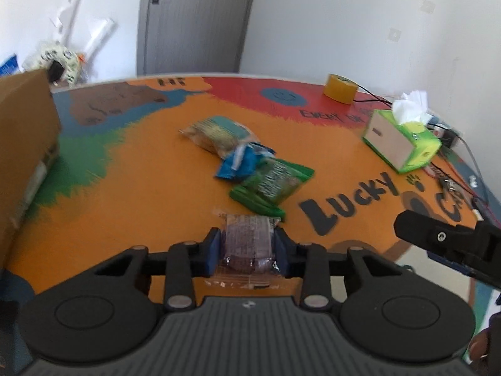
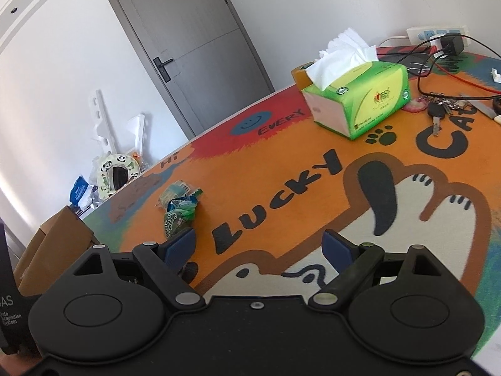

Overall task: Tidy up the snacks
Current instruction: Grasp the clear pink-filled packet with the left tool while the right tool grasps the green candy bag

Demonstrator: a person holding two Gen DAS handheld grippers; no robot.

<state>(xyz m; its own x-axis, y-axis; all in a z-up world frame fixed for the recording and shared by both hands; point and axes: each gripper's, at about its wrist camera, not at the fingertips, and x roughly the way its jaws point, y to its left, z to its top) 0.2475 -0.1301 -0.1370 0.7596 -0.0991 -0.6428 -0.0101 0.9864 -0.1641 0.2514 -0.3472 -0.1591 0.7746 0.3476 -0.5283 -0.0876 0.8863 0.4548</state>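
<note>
My left gripper (image 1: 247, 244) is shut on a clear-wrapped purple snack (image 1: 247, 238) and holds it just above the orange table mat (image 1: 125, 219). Beyond it lie a green snack packet (image 1: 272, 185), a blue packet (image 1: 239, 164) and a pale cracker packet (image 1: 216, 133) in a loose pile. My right gripper (image 2: 260, 246) is open and empty over the cat print. In the right wrist view the pile (image 2: 178, 210) sits to its front left. The right gripper's body (image 1: 447, 244) shows at the right of the left wrist view.
A brown cardboard box (image 1: 25, 144) stands at the table's left edge; it also shows in the right wrist view (image 2: 53, 250). A green tissue box (image 1: 404, 141) and a yellow tape roll (image 1: 339, 89) stand at the far right. Keys (image 2: 438, 111) and cables (image 2: 438, 56) lie beyond the tissue box (image 2: 360, 97).
</note>
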